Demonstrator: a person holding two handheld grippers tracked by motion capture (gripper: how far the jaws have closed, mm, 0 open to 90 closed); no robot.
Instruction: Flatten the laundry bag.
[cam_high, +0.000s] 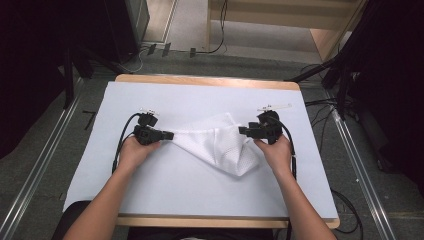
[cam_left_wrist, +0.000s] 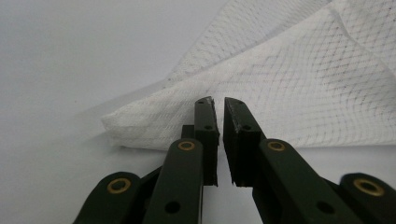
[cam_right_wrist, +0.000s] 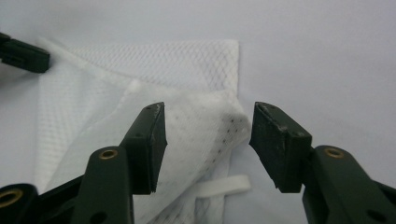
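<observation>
Currently the work in hand appears to be folding or arranging a white mesh cloth (cam_high: 220, 142) on the worktop (cam_high: 150, 190), which is covered with a pale sheet. The cloth lies near the middle of the worktop, between the two hands, partly folded over itself into a rough triangle, with layers overlapping unevenly.

Left claw (cam_high: 169, 135): clenched. In the left gripper view its jaws stand almost together, with a corner of the cloth just ahead of the tips. Whether a thin edge of mesh is pinched between the pads cannot be told from that view; in the high view the cloth's left corner runs up to the tips and looks drawn taut.

Right claw (cam_right_wrist: 208, 135): released. Its jaws stand well apart, with a bunched fold of the cloth lying between them and no pad pressing on it. A short white strap (cam_right_wrist: 224, 186) lies beside that fold.

Assessment: one fold seems laid and let go on the right side. Remaining work, by judgement: flatten the bunched right-hand part, align the edges, and complete any further folds.
</observation>
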